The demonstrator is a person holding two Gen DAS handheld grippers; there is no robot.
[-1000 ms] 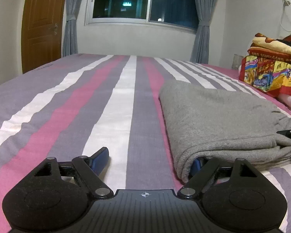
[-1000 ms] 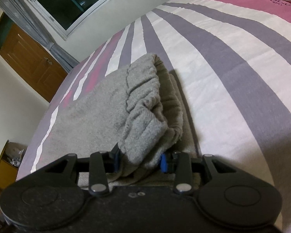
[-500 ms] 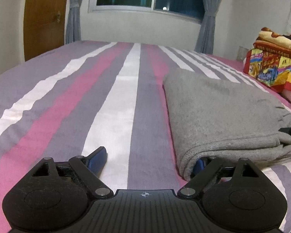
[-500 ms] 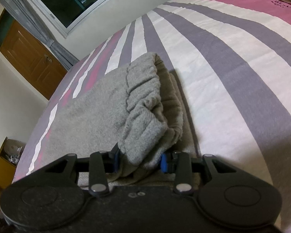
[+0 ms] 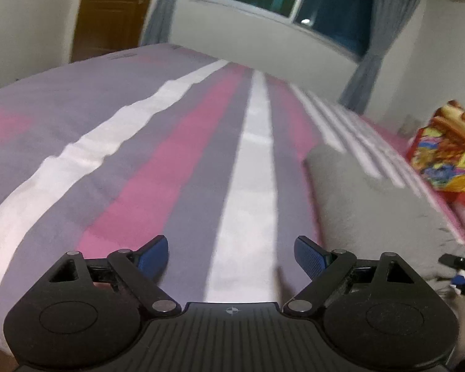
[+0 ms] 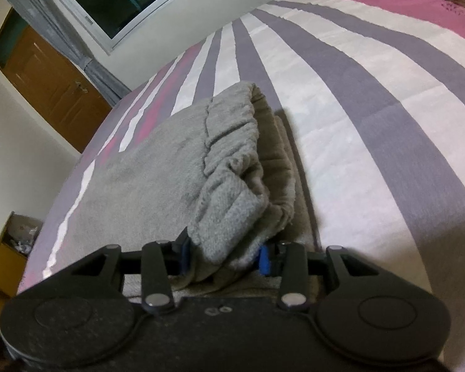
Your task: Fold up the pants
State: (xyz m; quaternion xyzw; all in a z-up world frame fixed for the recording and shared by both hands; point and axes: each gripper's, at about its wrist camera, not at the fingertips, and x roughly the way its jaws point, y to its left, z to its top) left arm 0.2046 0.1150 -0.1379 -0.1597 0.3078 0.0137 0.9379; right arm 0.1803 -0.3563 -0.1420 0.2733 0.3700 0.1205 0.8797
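Two grippers: left gripper (image 5: 231, 255) spread empty; right gripper (image 6: 223, 255), jaws just loosening, straddles fuzzy grey pants (image 6: 176, 161).

Both claws look like the same build, all matte black plastic. On the left claw (image 5: 231, 255) there are two big teardrop-shaped side plates, each with a round embossed disc and a triangular cutout near the tip. Straight black link bars run off them, pinned with shiny silver rivets. The centre block is ribbed, with a tiny white crosshair mark on it. The fingertips (image 5: 310, 259) carry dark blue textured pads. The right claw (image 6: 223, 255) has the same plates, bars and rivets, brighter blue pads, and a speckled, grainy top with two small ring marks.
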